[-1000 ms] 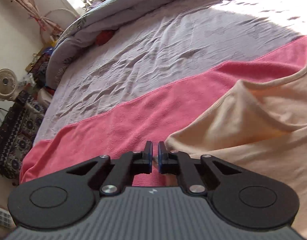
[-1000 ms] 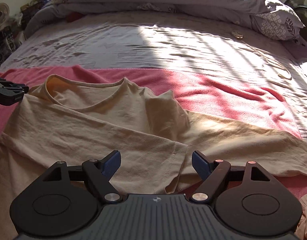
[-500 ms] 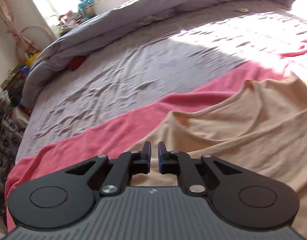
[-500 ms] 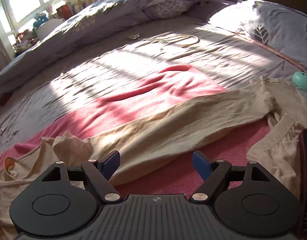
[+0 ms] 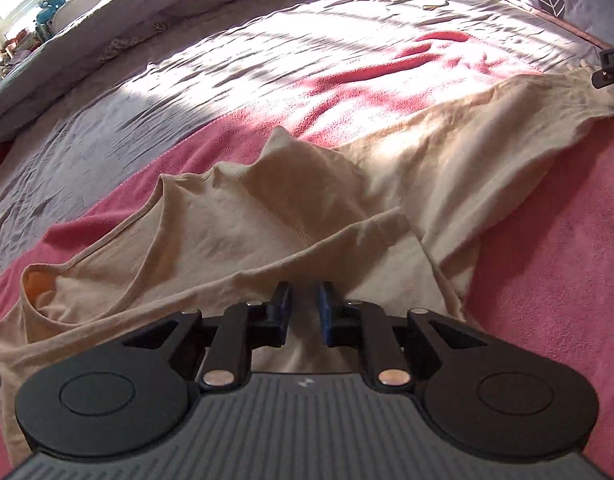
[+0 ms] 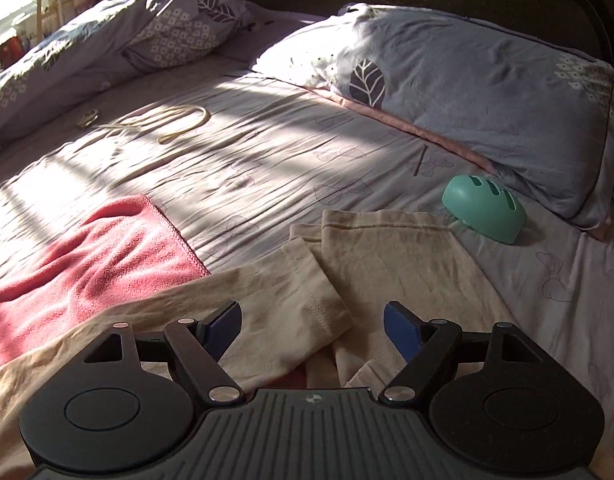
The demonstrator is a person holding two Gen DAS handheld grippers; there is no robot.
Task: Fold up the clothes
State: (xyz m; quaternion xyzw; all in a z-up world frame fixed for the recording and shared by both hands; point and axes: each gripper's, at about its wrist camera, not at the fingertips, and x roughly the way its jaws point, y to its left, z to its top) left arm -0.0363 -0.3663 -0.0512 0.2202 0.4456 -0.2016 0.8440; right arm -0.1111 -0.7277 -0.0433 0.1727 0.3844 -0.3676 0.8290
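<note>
Left gripper [image 5: 304, 312]: fingers nearly together, a narrow gap between the blue pads, nothing clamped; poised over a raised fold of the beige shirt [image 5: 291, 216].
Right gripper [image 6: 311, 326]: fingers spread wide, holding nothing; hovering over the sleeve cuff [image 6: 319, 300], blue pads either side of it and clear of the cloth.
Beige shirt: spread rumpled across the pink towel [image 5: 547, 272]; neckline [image 5: 119, 232] toward the left in the left wrist view, body bunched into ridges just ahead of the left fingers, long sleeve stretching away to the right.
Sleeve cuff: stitched hem visible, lying past the towel's edge [image 6: 179, 236], overlapping a second beige garment [image 6: 395, 256].
Second beige garment: flat on the bedsheet [image 6: 287, 160], beyond the shirt's sleeve, partly under it.
Pink towel: under the shirt, creased, sunlit on its far part.
Teal plastic object [image 6: 485, 208]: on the bedsheet, just past the far corner of the second garment, below the pillow [image 6: 467, 80].
Cord loop [image 6: 179, 120]: on the sheet, well beyond the towel.
Rolled duvet [image 6: 107, 40]: along the far side of the bed, well apart from the shirt.
</note>
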